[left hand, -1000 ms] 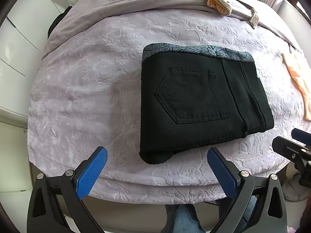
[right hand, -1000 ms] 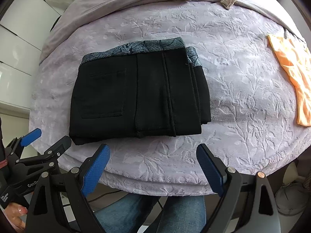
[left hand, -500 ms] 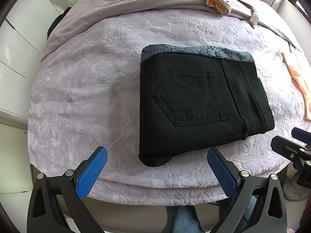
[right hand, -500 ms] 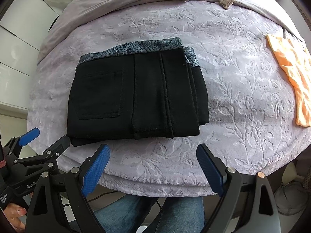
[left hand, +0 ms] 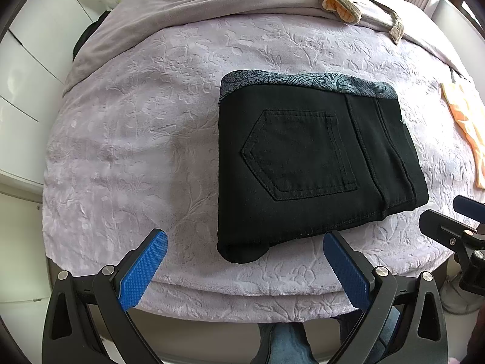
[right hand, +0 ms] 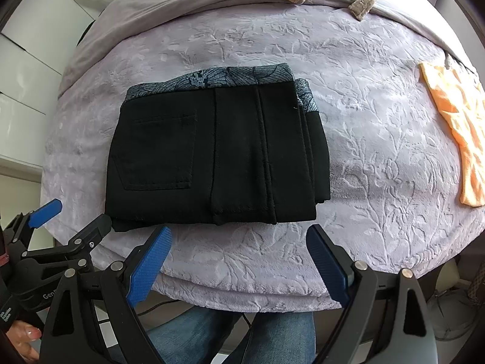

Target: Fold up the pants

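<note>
The black pants (left hand: 312, 163) lie folded into a compact rectangle on the lilac bedspread (left hand: 136, 139), back pocket up, a grey patterned lining showing along the far edge. In the right wrist view the same pants (right hand: 218, 154) sit just beyond the fingers. My left gripper (left hand: 244, 244) hovers open above the bed's near edge, nothing between its blue pads. My right gripper (right hand: 239, 242) is likewise open and empty, near the bundle's front edge. Each gripper shows at the other view's side: the right gripper (left hand: 448, 221), the left gripper (right hand: 69, 221).
An orange garment (right hand: 454, 127) lies at the bed's right side. A slipper-like beige item (left hand: 342, 3) and a strap rest on the grey blanket at the far end. White cabinets (left hand: 27, 69) stand left. A person's jeans-clad legs (right hand: 230, 333) are below the bed edge.
</note>
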Available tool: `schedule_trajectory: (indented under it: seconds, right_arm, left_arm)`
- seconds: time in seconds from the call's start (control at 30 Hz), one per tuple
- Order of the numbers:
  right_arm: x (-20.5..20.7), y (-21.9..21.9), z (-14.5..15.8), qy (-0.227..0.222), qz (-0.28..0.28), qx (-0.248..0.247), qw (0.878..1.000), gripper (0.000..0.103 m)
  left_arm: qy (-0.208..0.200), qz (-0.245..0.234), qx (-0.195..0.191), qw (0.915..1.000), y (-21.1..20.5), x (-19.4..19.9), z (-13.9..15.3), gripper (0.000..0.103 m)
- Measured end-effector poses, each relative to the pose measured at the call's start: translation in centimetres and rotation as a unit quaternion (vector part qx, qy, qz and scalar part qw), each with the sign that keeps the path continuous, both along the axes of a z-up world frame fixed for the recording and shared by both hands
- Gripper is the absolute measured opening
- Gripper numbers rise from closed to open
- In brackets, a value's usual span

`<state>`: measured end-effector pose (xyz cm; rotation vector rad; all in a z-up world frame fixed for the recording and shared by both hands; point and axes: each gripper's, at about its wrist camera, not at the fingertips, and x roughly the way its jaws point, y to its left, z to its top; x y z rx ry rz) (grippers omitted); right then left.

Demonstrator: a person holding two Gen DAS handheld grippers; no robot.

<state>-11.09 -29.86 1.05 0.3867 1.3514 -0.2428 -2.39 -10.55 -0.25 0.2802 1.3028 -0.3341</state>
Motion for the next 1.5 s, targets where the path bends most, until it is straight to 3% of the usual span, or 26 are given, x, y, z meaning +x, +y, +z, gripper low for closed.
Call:
schedule_trajectory:
  seconds: [0.73, 1.0, 1.27, 1.5]
  right_arm:
    - [0.32, -0.12, -0.11, 0.003, 0.01, -0.008, 1.0, 0.092]
    - [0.62, 0.15, -0.1, 0.014, 0.029, -0.043, 0.999, 0.092]
    - [0.81, 0.23, -0.15, 0.015, 0.035, -0.043, 0.998, 0.092]
    - [0.84, 0.47, -0.17, 0.015, 0.038, -0.044, 0.998, 0.092]
  left_arm:
    - [0.001, -0.01, -0.001, 0.9999, -0.13, 0.07, -0.17, 0.103]
    - [0.001, -0.012, 0.0, 0.9999, -0.29, 0.06, -0.15, 0.103]
    - [0.002, -0.013, -0.001, 0.9999, -0.24, 0.02, -0.15, 0.103]
    - [-0.013, -0.017, -0.005, 0.9998, -0.16, -0.26, 0.24, 0.103]
